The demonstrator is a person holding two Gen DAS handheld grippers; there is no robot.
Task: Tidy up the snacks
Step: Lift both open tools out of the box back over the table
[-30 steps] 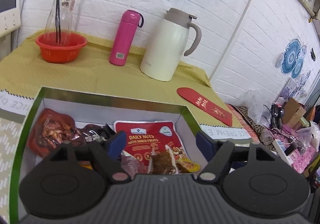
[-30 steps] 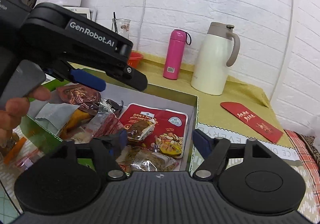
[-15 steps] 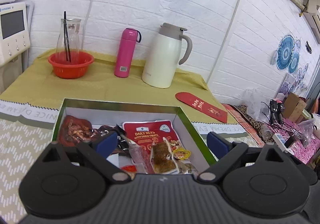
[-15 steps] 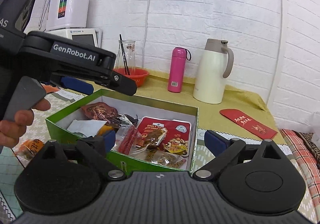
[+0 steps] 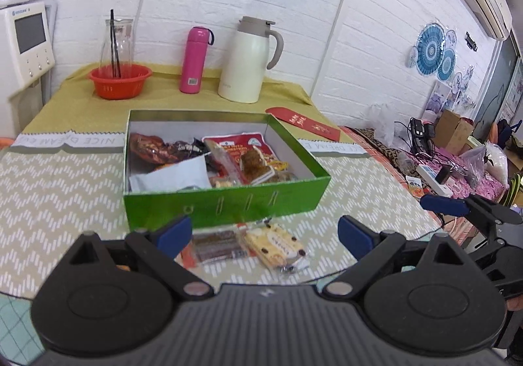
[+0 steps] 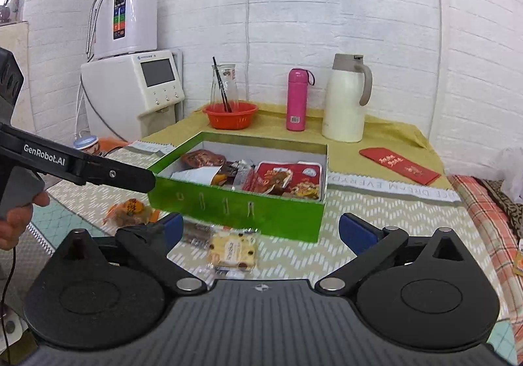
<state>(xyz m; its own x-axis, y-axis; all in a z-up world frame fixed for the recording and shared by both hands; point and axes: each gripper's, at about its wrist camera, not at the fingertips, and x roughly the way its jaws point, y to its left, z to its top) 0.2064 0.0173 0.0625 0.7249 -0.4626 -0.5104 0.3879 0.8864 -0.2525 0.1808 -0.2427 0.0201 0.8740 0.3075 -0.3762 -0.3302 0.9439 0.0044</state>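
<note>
A green box (image 5: pixel 228 199) (image 6: pixel 242 206) on the table holds several snack packets, among them a red nuts bag (image 5: pixel 238 147) (image 6: pixel 287 176). In front of it lie a yellow biscuit packet (image 5: pixel 274 248) (image 6: pixel 233 251) and a brown bar packet (image 5: pixel 215 246) (image 6: pixel 196 233). An orange snack packet (image 6: pixel 129 210) lies to the left. My left gripper (image 5: pixel 264 235) is open and empty, held back from the box above the loose packets. My right gripper (image 6: pixel 258 232) is open and empty, also short of the box. The left gripper's arm (image 6: pixel 81 166) crosses the right wrist view.
Behind the box stand an orange basket (image 5: pixel 119 81) with a glass carafe, a pink flask (image 5: pixel 194 60) and a white thermos jug (image 5: pixel 250 62). A red envelope (image 5: pixel 304 124) lies at the right. White appliances (image 6: pixel 137 85) stand at the left; clutter lies past the table's right edge.
Both grippers have pulled back from over the box towards the table's near side. Both have opened wider. The loose packets in front of the box have come into view.
</note>
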